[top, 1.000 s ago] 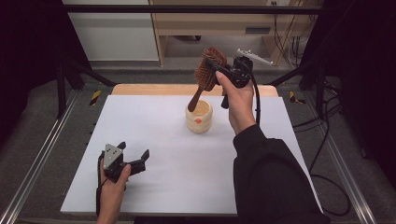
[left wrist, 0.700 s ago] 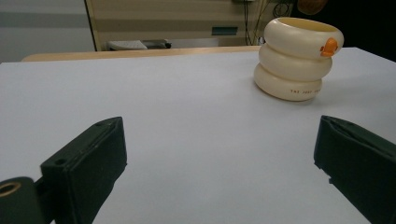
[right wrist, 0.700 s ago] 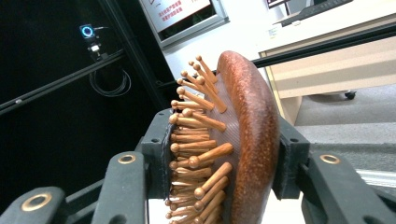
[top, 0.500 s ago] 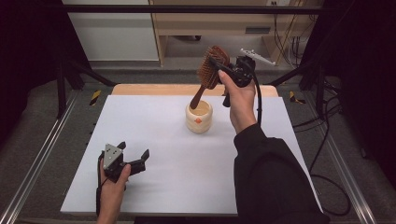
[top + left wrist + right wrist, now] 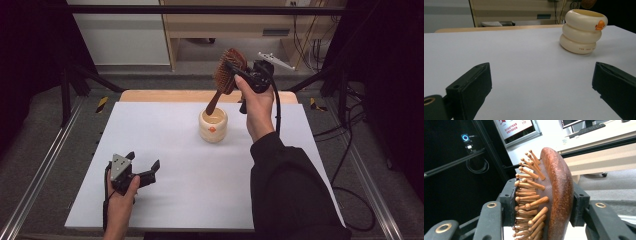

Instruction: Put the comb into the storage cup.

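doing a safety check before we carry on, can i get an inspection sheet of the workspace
surface: white table, bare apart from the cup
job's things: wooden brush held up, handle tip at the rim of the cream cup
clutter: nothing seen
grippers: right tool shut on the brush head; left tool open, low over the table near its front
cables: black cable hangs from the right tool
surroundings: wooden bench behind, grey floor
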Available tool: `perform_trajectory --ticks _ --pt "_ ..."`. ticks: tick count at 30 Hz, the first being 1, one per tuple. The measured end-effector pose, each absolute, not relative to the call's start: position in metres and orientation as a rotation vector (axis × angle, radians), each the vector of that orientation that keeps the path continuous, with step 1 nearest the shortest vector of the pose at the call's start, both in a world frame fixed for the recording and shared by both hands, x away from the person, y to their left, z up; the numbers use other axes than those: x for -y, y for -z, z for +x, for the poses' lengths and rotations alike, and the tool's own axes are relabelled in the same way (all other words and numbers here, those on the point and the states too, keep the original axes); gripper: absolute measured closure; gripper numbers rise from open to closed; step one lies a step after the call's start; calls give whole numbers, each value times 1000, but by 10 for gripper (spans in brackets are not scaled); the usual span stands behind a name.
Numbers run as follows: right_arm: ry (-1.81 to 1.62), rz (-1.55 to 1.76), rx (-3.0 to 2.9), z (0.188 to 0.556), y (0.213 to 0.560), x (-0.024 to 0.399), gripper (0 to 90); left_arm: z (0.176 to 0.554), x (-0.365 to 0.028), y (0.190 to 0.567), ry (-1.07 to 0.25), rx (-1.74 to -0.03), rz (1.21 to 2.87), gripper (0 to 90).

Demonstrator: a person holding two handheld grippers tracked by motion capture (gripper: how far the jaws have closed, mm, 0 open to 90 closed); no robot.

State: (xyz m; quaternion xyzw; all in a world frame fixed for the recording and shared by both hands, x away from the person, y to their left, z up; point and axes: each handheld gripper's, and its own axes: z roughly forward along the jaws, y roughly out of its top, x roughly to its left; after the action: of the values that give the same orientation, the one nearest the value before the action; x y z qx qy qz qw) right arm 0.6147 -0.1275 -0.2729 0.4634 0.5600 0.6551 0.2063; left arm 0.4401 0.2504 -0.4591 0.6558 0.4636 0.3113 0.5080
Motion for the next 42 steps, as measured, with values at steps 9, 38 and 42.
perform_trajectory --ticks 9,38,42 --pt "-1803 1293 -1555 618 276 129 508 440 -251 459 -749 -1123 1579 28" --pt "-1767 1279 -1569 620 280 128 508 440 -251 459 -734 -1120 1578 25" --pt "-1758 1276 -1573 621 281 127 507 440 -251 459 -734 -1122 1578 25"
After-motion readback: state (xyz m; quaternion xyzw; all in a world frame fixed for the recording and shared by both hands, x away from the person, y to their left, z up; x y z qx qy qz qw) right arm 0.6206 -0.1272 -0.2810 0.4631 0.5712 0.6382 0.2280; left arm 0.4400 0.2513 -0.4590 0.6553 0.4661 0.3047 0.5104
